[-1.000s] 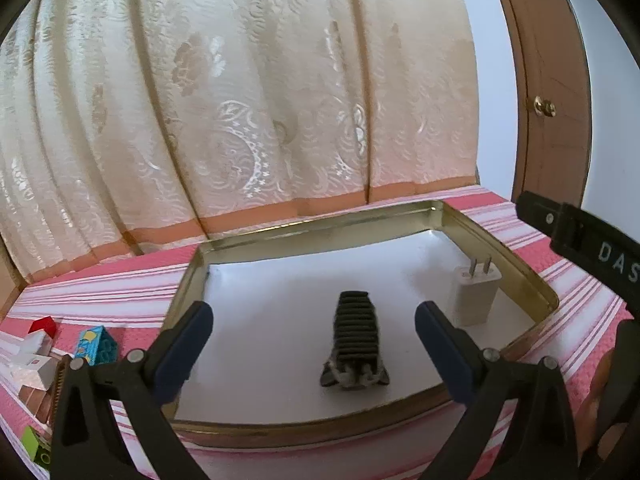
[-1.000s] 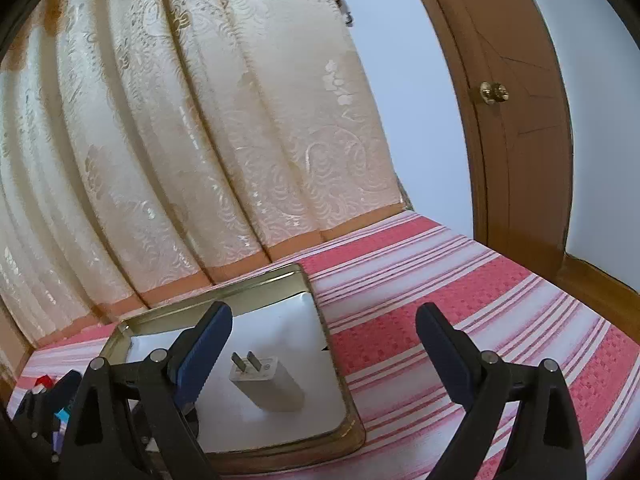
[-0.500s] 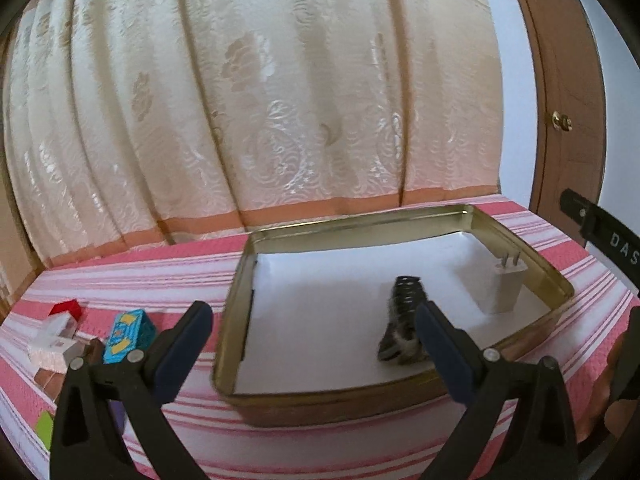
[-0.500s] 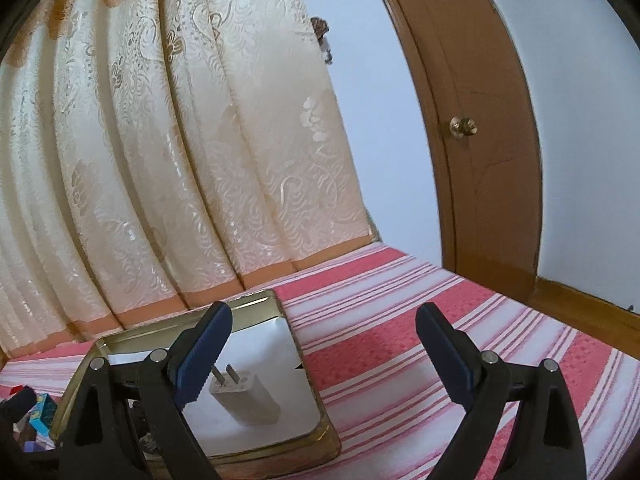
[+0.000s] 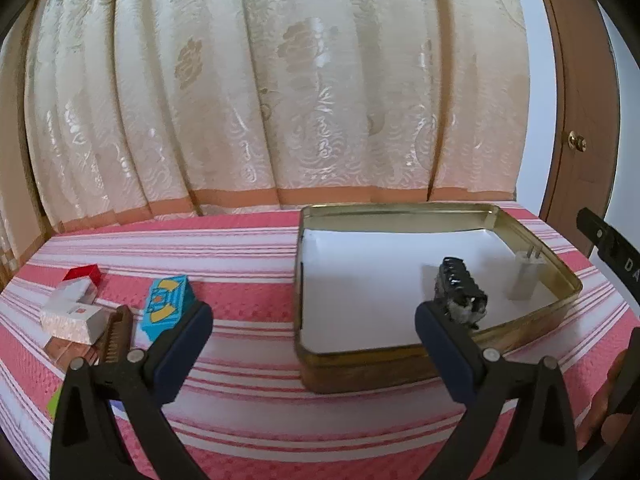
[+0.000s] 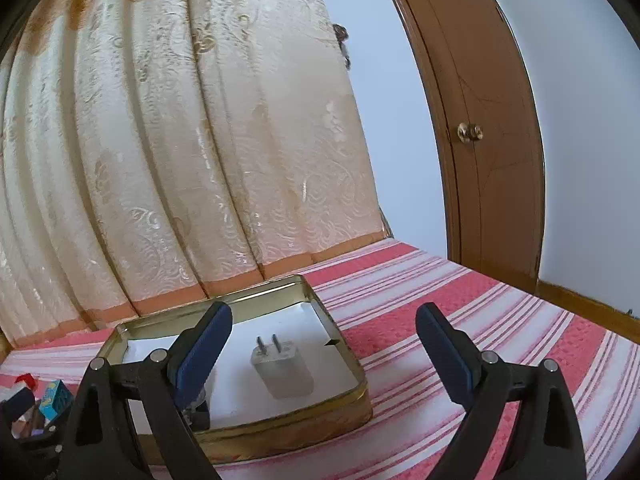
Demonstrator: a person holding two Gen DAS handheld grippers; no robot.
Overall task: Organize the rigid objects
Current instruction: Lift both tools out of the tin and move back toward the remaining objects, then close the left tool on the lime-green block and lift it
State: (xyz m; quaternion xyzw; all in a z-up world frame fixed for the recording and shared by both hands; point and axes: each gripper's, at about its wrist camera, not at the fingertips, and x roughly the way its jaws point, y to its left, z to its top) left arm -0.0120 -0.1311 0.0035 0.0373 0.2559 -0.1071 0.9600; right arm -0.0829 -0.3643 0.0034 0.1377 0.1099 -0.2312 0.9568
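A gold metal tin (image 5: 360,364) with a white lining stands on the striped cloth. In it lie a black ribbed object (image 5: 460,288) and a white plug charger (image 5: 526,276). The tin (image 6: 312,420) and charger (image 6: 280,364) also show in the right wrist view. To the left on the cloth lie a blue box (image 5: 166,308), white and red boxes (image 5: 74,304) and a brown comb (image 5: 116,334). My left gripper (image 5: 314,340) is open and empty, in front of the tin's left end. My right gripper (image 6: 324,344) is open and empty, over the tin's right end.
A cream curtain (image 5: 280,100) hangs behind the table. A wooden door (image 6: 480,132) stands at the right. The pink striped cloth (image 6: 460,300) runs on to the right of the tin. The blue box (image 6: 54,398) shows at the far left of the right wrist view.
My left gripper has swung left and back, so the tin has shifted right in its view and the loose boxes have come in. My right gripper has tilted up slightly.
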